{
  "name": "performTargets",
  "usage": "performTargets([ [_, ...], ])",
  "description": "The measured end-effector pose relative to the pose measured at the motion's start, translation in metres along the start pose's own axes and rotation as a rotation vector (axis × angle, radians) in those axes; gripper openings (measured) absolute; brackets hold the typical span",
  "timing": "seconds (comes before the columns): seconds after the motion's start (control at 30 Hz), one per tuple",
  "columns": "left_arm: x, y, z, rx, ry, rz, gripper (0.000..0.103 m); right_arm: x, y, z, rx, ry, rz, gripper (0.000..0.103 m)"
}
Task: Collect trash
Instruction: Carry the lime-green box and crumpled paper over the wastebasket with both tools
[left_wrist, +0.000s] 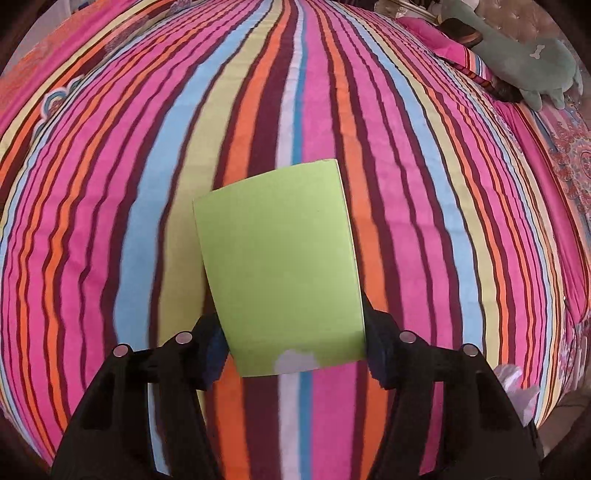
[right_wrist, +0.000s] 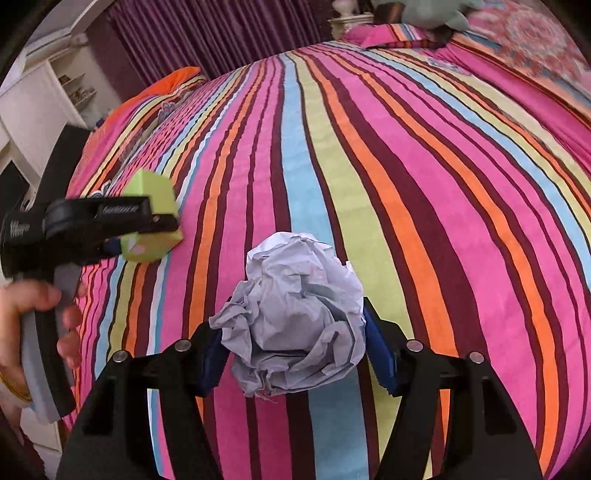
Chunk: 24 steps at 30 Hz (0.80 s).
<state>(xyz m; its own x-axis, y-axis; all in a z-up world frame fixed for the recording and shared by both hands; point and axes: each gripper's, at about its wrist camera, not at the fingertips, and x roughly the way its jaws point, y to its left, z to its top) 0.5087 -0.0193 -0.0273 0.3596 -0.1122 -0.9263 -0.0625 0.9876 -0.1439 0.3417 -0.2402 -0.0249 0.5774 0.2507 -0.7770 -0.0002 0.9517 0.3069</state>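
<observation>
Two pieces of trash in hand, both off the striped bedspread (left_wrist: 369, 110) of pink, orange, blue and maroon fabric. Left gripper (left_wrist: 293, 343) clamped on a flat-sided light green paper box (left_wrist: 280, 266), fingers pressed against its two side faces, a small torn white patch at the near edge; same green box (right_wrist: 151, 218) visible from the right wrist view, held above the bed's left part, with the person's left hand (right_wrist: 33, 321) wrapped round the grey handle. Right gripper (right_wrist: 295, 350) closed narrow on a crumpled ball of pale grey-white paper (right_wrist: 295, 314), blue finger pads (right_wrist: 380, 354) squeezing its lower sides, ball raised clear of the cover as far as can be judged. Picking-up apparently done for these two items; still to come, by judgement, carrying both to a bin or bag, none of which appears in either view. No further loose litter to be made out on the visible stretch of bed, though much of it lies outside the frames. Around: a grey-green plush toy (left_wrist: 524, 59) lying on pink pillows at the far right of the bed, purple curtains (right_wrist: 207, 33) behind, a white shelf unit (right_wrist: 44, 96) to the left. Nothing in the way between the grippers; both well apart, crumpled ball soft and liable to slip if the squeeze loosens.
</observation>
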Motion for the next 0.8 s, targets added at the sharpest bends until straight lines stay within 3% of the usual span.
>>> performTargets([
  [0.4, -0.04, 0.029, -0.081, 0.123, -0.059, 0.024, 0.059, -0.02, -0.007, -0.017, 0.049, -0.013, -0.023, 0.061],
  [0.8, -0.08, 0.054, -0.166, 0.163, -0.096, 0.026, 0.059, -0.054, -0.021, -0.065, 0.086, -0.031, -0.068, 0.061],
])
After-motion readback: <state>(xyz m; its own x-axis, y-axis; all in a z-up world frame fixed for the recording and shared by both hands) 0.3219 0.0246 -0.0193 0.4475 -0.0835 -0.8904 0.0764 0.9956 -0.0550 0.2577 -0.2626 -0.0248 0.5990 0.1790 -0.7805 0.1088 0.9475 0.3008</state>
